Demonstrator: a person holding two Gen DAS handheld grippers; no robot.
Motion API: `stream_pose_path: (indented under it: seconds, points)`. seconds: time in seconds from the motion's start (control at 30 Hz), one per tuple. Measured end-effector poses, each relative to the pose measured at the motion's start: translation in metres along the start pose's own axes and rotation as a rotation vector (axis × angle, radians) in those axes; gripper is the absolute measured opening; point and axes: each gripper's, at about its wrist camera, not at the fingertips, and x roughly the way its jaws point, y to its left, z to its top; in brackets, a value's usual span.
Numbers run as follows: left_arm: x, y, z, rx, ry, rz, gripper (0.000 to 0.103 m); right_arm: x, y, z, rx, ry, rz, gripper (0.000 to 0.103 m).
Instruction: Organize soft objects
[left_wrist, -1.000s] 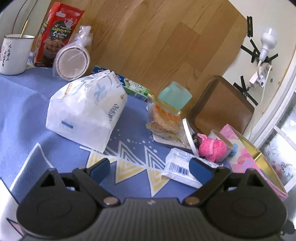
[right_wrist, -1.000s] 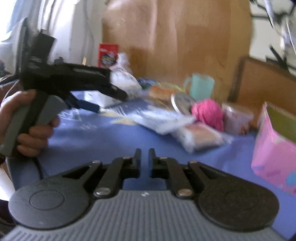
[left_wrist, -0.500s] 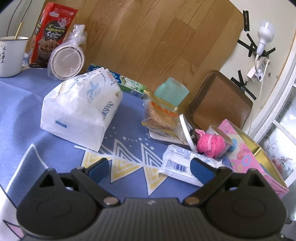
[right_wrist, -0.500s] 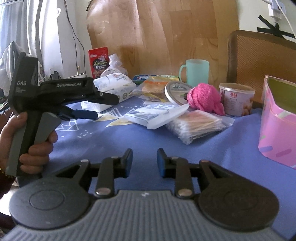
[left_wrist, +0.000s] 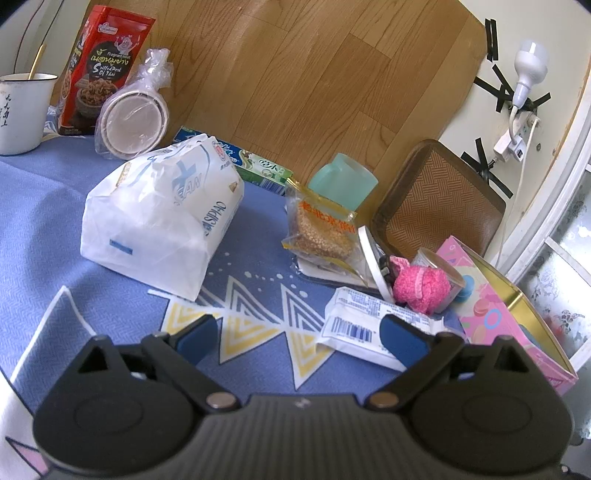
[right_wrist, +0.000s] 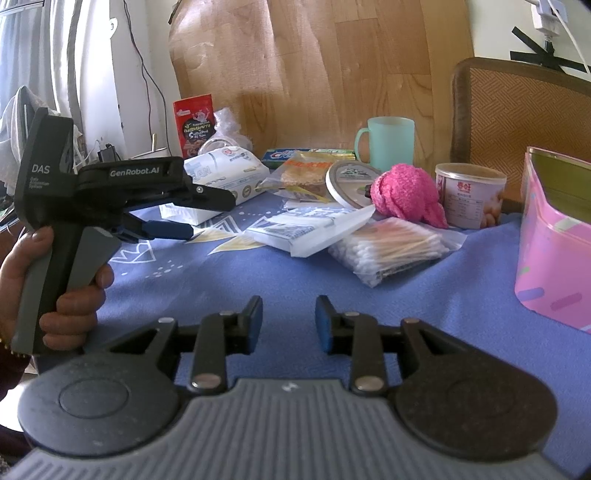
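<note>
your left gripper (left_wrist: 299, 332) hangs wide open and empty over bare blue worktop (left_wrist: 44, 206), tissue bag (left_wrist: 162, 218) ahead-left. your right gripper (right_wrist: 288, 319) is part open, empty; pink yarn (right_wrist: 404, 194) lies beyond the swabs (right_wrist: 391, 247), left of the pink box (right_wrist: 554, 258).

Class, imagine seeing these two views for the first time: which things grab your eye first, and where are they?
The pink fluffy cloth stands out mid-table, beside the white round tub. A big white plastic bag fills the left of the blue tablecloth. The pink tin stands open at the right edge.
</note>
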Motion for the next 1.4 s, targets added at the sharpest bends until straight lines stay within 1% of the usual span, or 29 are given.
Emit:
stream_pose_path:
  seconds: [0.3, 0.7, 1.4]
  points:
    - [-0.0003, -0.0004, -0.0002, 0.0, 0.0, 0.0, 0.098, -0.0006, -0.0007, 0.0002, 0.002, -0.001, 0.001, 0.035]
    - [-0.0003, -0.0003, -0.0003, 0.0, -0.001, 0.001, 0.098, -0.0016, -0.001, 0.0008, 0.002, -0.002, 0.002, 0.039]
    - [-0.0001, -0.0003, -0.0006, 0.0, -0.002, 0.001, 0.098, -0.0029, 0.0001, 0.0008, 0.004, -0.004, 0.002, 0.04]
